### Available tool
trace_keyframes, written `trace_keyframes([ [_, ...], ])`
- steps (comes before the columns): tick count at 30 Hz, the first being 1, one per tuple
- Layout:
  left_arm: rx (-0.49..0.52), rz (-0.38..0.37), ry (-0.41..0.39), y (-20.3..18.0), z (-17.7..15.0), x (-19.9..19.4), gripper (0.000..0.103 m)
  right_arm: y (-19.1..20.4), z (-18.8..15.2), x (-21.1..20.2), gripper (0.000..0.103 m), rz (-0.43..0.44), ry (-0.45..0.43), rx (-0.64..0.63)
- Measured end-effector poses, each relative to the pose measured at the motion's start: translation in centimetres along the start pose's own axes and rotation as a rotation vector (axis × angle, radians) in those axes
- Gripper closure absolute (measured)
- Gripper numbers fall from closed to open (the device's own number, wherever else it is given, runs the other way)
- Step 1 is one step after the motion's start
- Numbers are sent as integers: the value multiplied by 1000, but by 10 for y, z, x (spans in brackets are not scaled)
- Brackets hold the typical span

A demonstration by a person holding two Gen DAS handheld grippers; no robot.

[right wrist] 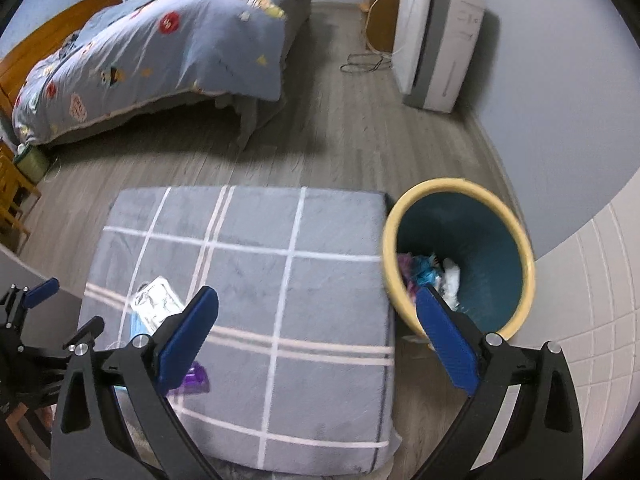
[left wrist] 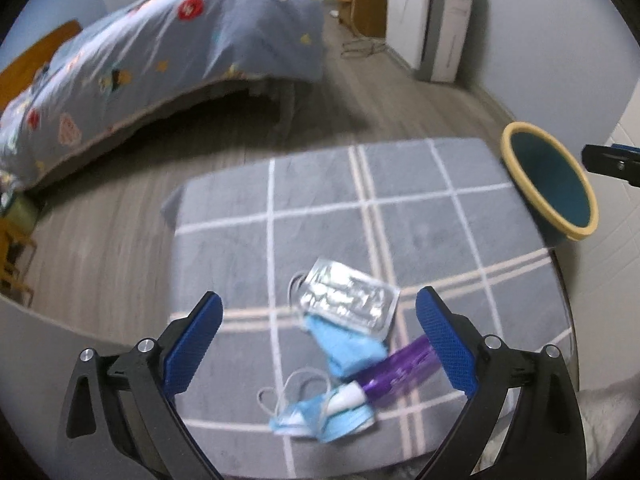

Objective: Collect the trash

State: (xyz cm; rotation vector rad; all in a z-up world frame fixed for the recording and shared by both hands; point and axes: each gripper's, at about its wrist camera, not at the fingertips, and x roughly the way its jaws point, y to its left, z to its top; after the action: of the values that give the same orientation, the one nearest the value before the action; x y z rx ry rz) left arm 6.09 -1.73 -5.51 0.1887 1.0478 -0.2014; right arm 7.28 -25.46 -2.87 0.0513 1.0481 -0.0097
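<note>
Left wrist view: left gripper [left wrist: 318,334] hangs over the trash pile, fingers wide apart and empty around the foil packet [left wrist: 347,299]; purple tube [left wrist: 394,378] runs near-left to far-right, bin [left wrist: 550,186] far right.

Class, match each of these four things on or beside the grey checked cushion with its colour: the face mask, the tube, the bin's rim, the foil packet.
Things:
1. face mask
2. tube
3. bin's rim
4. foil packet

Colours:
a. silver
b. yellow
c. light blue
d. purple

Pairs: 1-c, 2-d, 3-b, 4-a
</note>
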Motion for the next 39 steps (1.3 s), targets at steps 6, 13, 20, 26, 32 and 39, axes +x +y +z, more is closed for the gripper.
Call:
trace_keyframes([
  [6,-32,24,32,22,-13,7,7,33,-3,21,6,66,46,-59],
  [13,-130,31,53,54,-28,9,7,73,-14,50,6,140,115,-111],
  [20,-206,25,115,89,-52,14,7,102,-23,77,6,168,196,-130],
  [26,-123,-72,191,72,-64,33,9,108,-24,91,6,151,229,-107],
  [32,20,-67,319,42,-76,66,36,100,-25,97,6,140,248,-87],
  [39,27,-140,367,37,-77,81,101,98,-35,102,6,154,283,-69],
])
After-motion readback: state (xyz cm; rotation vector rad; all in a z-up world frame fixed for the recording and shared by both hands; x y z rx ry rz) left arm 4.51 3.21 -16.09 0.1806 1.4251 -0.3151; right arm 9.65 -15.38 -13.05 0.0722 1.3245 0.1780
